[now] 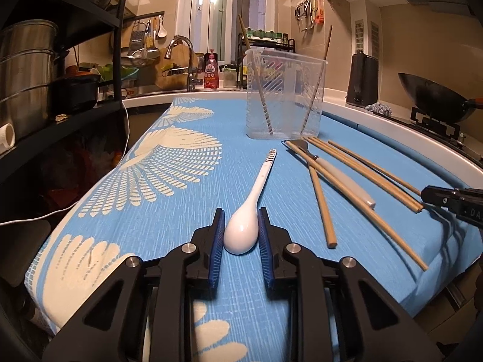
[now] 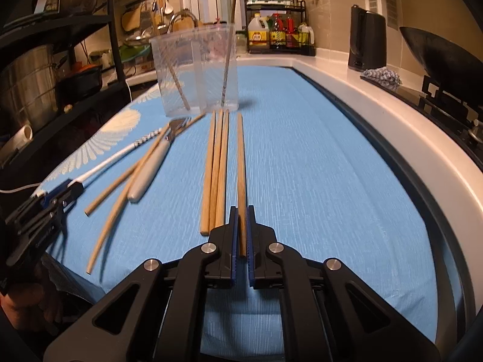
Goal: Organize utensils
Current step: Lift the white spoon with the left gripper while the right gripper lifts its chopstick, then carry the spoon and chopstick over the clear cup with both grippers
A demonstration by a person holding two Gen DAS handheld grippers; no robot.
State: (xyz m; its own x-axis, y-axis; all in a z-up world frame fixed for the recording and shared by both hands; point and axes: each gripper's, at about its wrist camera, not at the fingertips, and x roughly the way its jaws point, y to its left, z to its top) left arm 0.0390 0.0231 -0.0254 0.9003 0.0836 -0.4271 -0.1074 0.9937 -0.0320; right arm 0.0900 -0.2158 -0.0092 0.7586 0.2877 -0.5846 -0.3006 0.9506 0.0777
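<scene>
A white ceramic spoon point(image 1: 246, 220) lies on the blue cloth point(image 1: 169, 199); my left gripper point(image 1: 241, 215) is shut on its bowl, the handle pointing away. Right of it lie several wooden chopsticks point(image 1: 359, 178) and a white-handled fork point(image 1: 341, 178). A clear plastic two-part holder point(image 1: 285, 96) stands at the back with two chopsticks in it. In the right wrist view my right gripper point(image 2: 241, 211) is shut on the near end of one chopstick point(image 2: 240, 163). Three more chopsticks point(image 2: 215, 166) lie just left of it. The holder point(image 2: 196, 69) stands beyond.
A white counter edge point(image 2: 392, 114) runs along the right with a stove and wok point(image 1: 434, 96). A black shelf with metal pots point(image 1: 27, 69) stands left. A sink with tap point(image 1: 184, 60), a bottle rack point(image 2: 277, 33) and a black kettle point(image 2: 366, 39) are behind.
</scene>
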